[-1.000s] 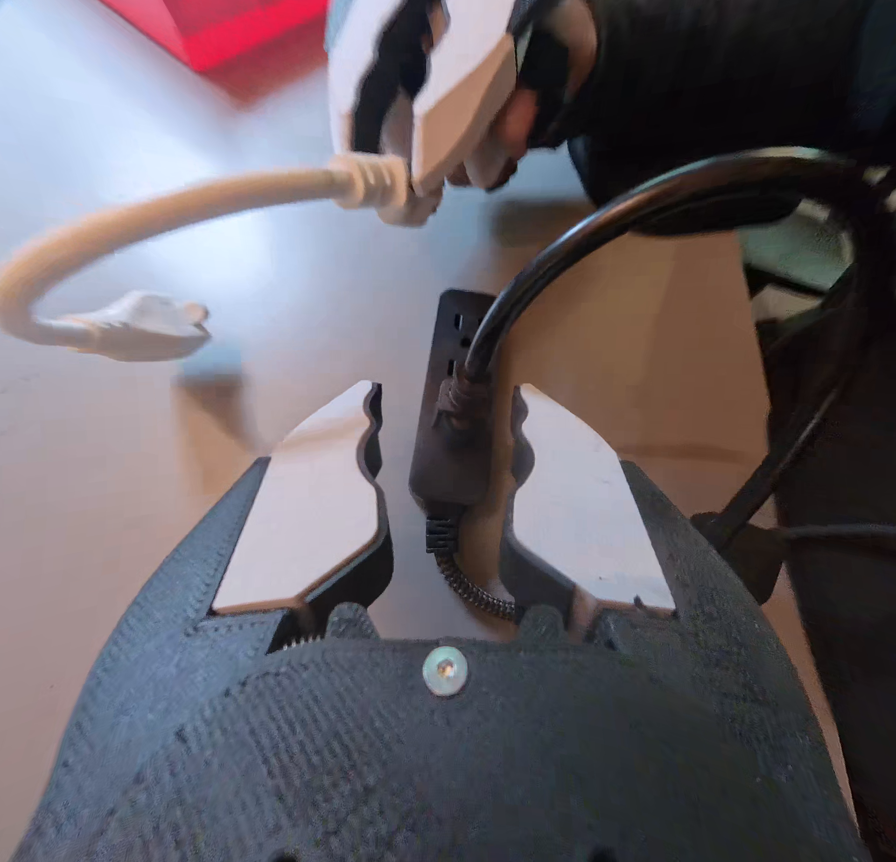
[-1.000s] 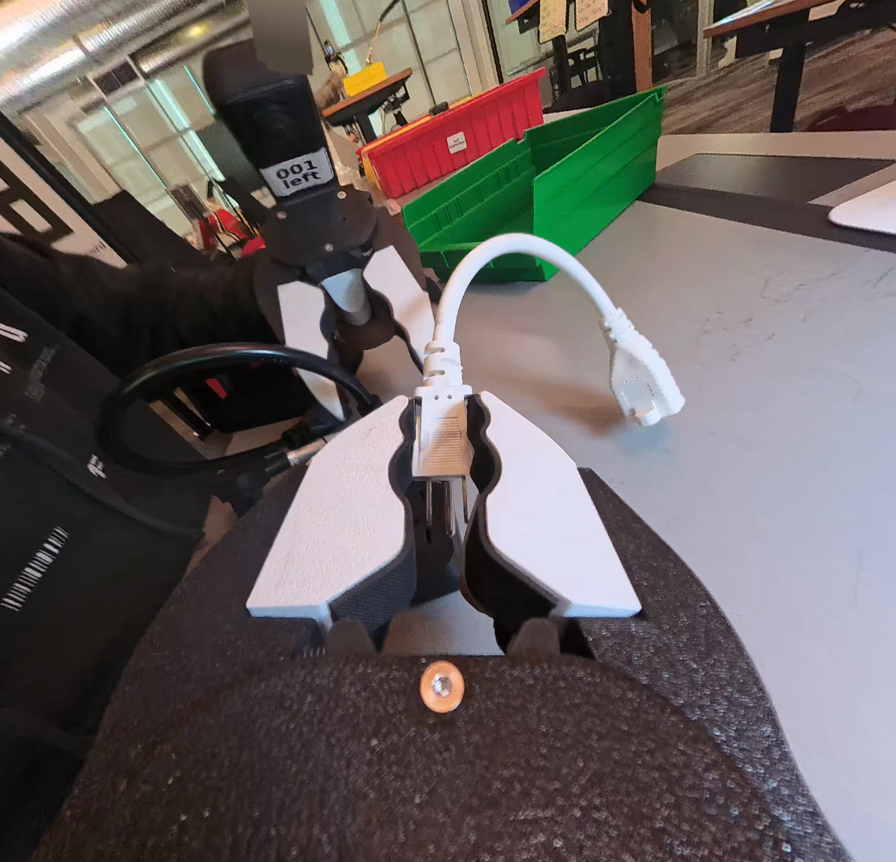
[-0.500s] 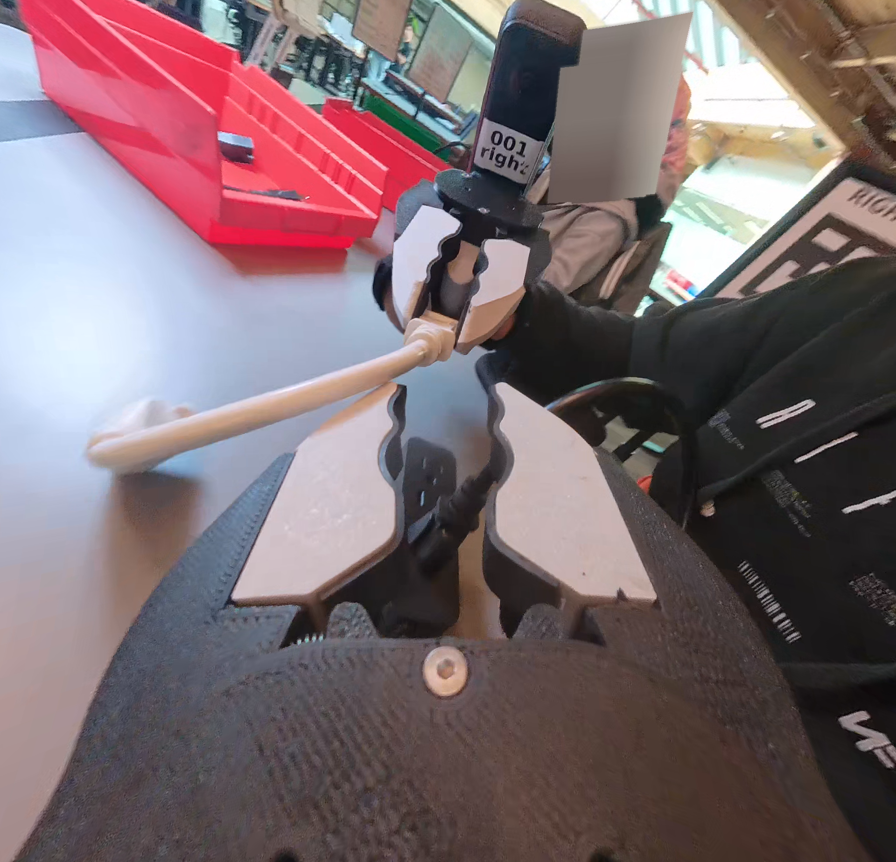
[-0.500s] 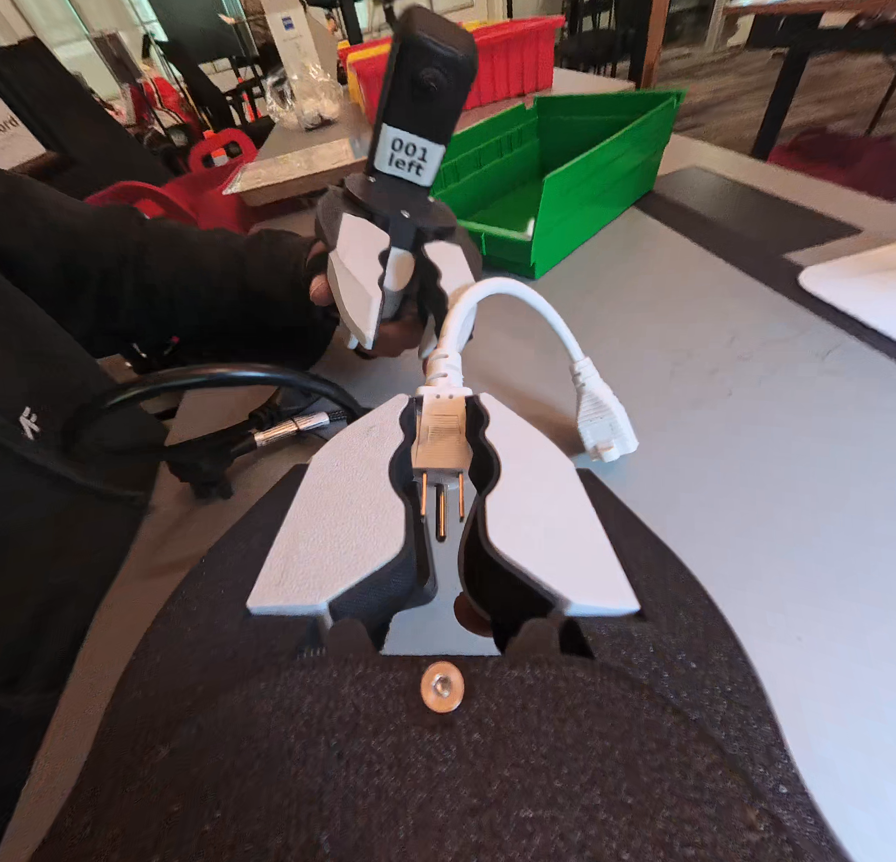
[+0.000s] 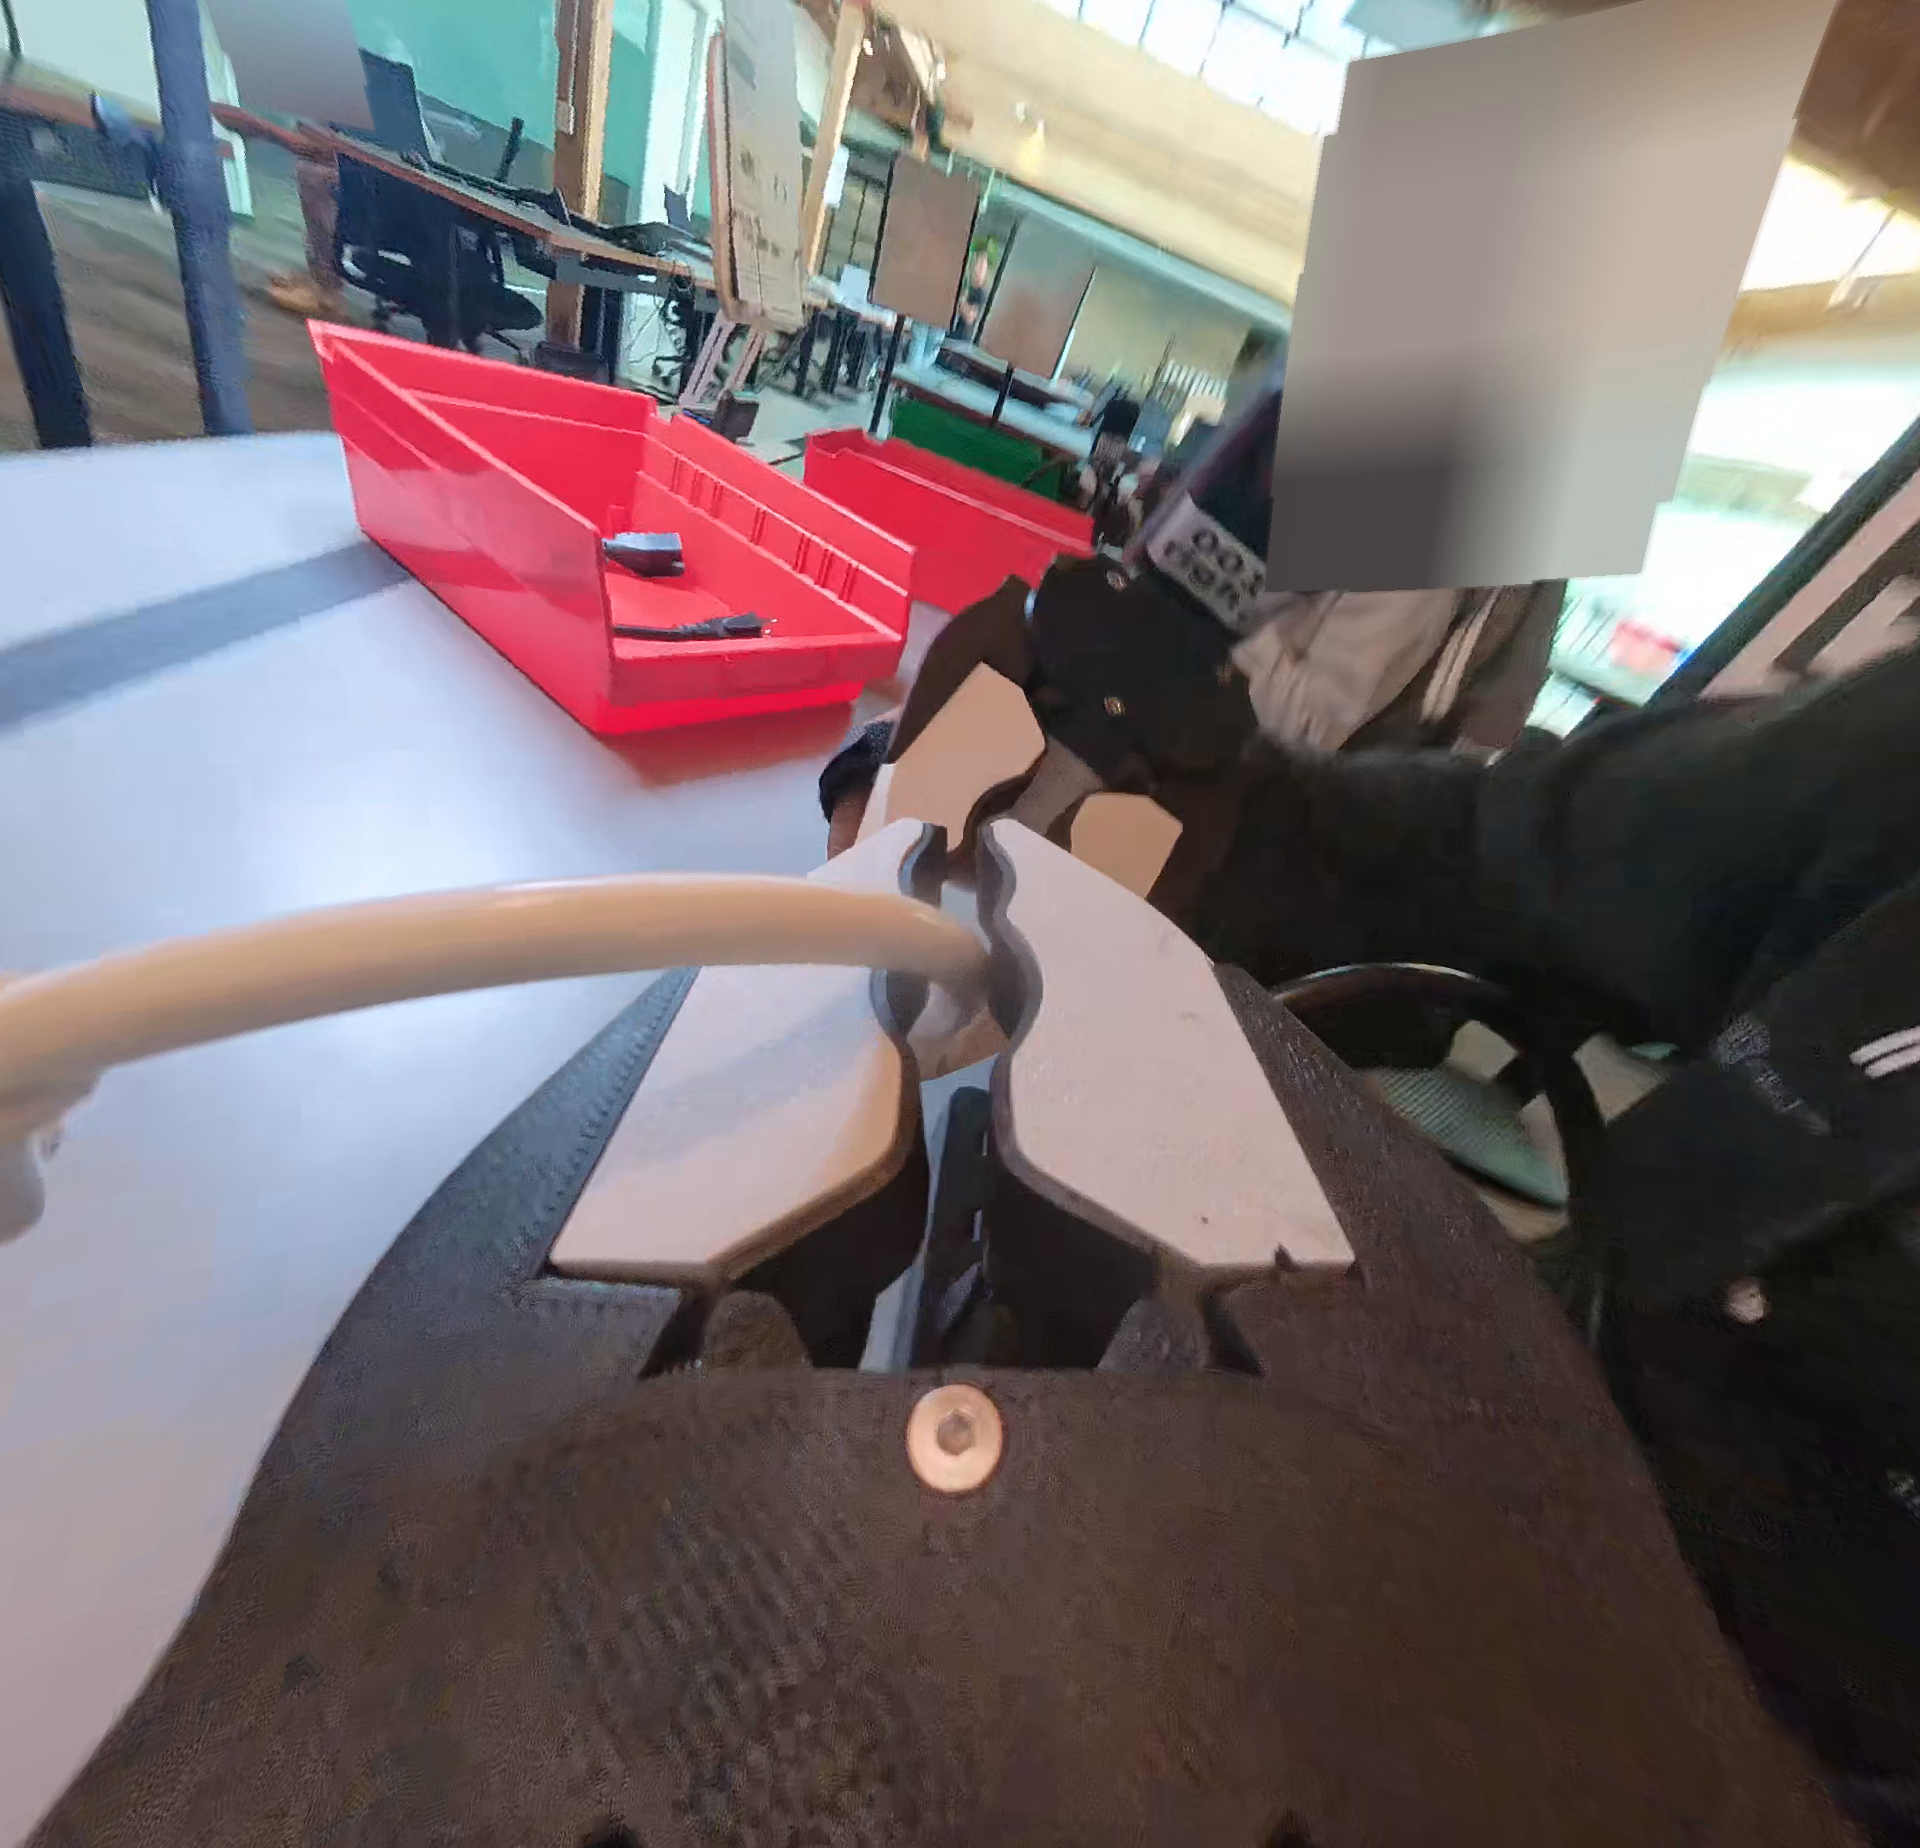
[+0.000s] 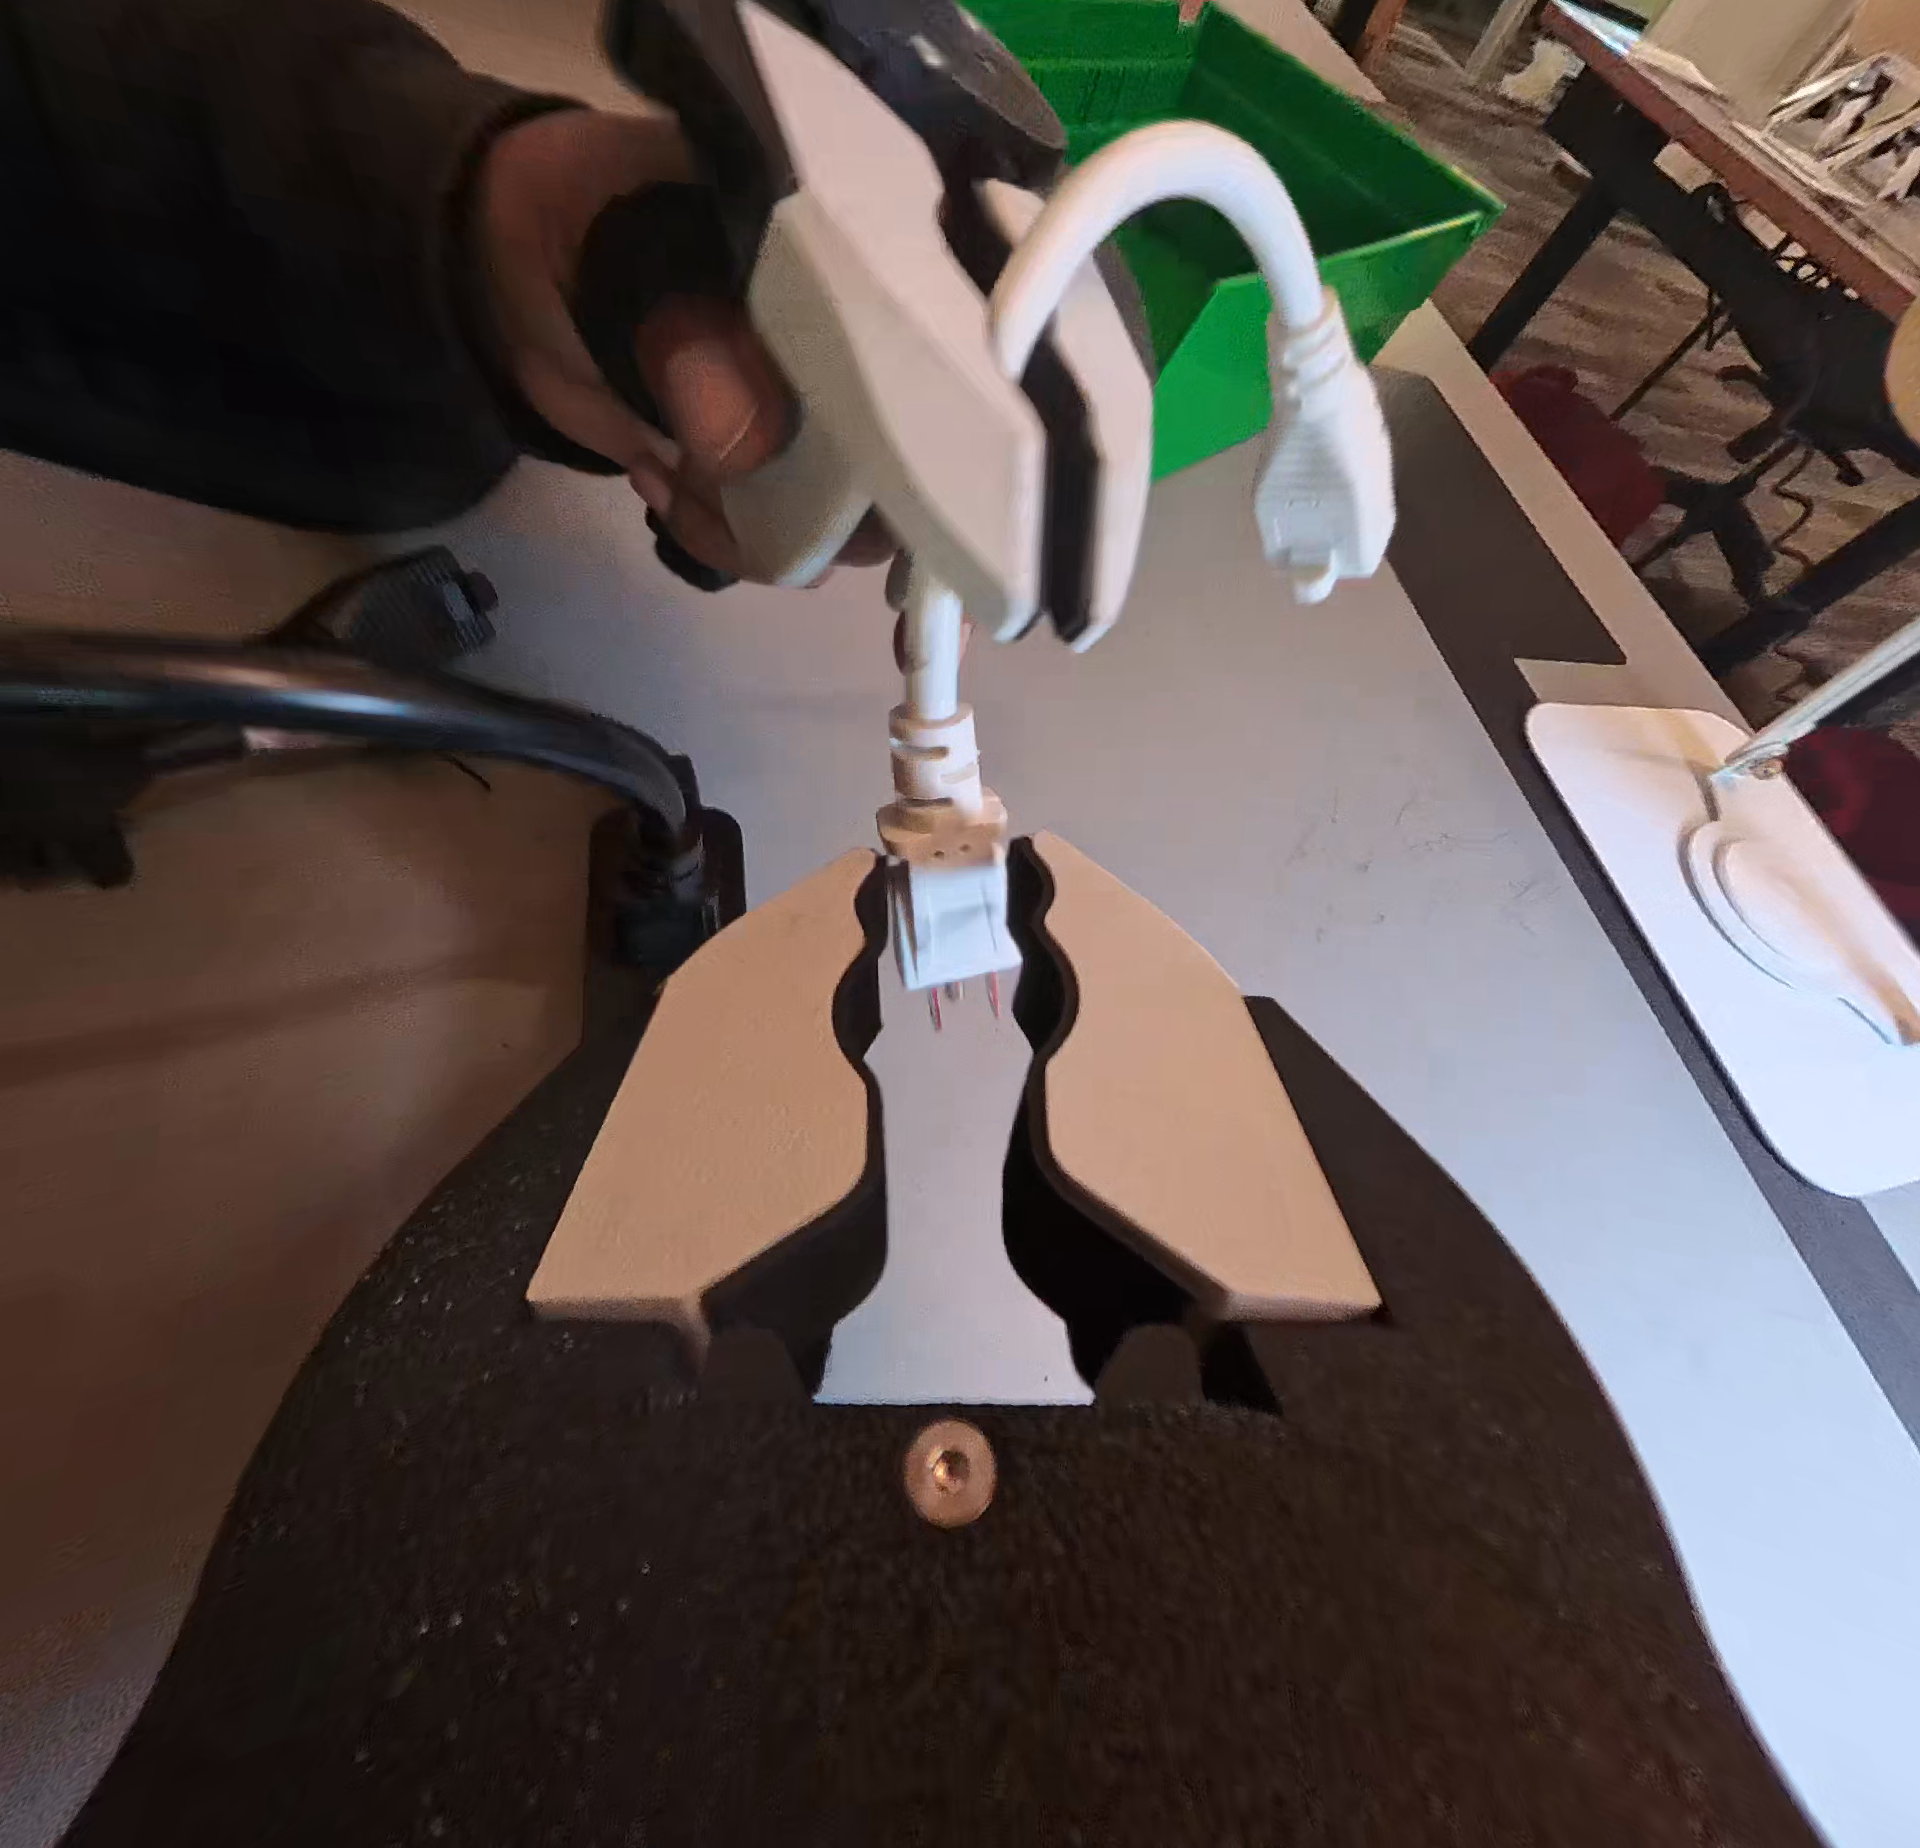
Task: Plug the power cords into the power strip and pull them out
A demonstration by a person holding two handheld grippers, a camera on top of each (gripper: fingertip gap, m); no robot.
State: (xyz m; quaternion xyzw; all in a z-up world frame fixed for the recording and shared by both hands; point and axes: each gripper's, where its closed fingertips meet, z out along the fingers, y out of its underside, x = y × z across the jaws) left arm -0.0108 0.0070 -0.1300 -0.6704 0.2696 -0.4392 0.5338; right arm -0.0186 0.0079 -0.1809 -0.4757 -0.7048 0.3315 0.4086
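Mid hand-over: my left gripper (image 5: 961, 925) is clamped on the white cord (image 5: 468, 941), right gripper (image 6: 951, 925) pinching its plug (image 6: 951, 925) w/ prongs toward me; next probably regrip, then aim at the power strip (image 6: 707, 863).

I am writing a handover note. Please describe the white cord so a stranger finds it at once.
On the grey table, before the green bin, the left gripper and right gripper hold one short white cord. Unlike the thick black cord nearby, its pronged plug is unplugged.
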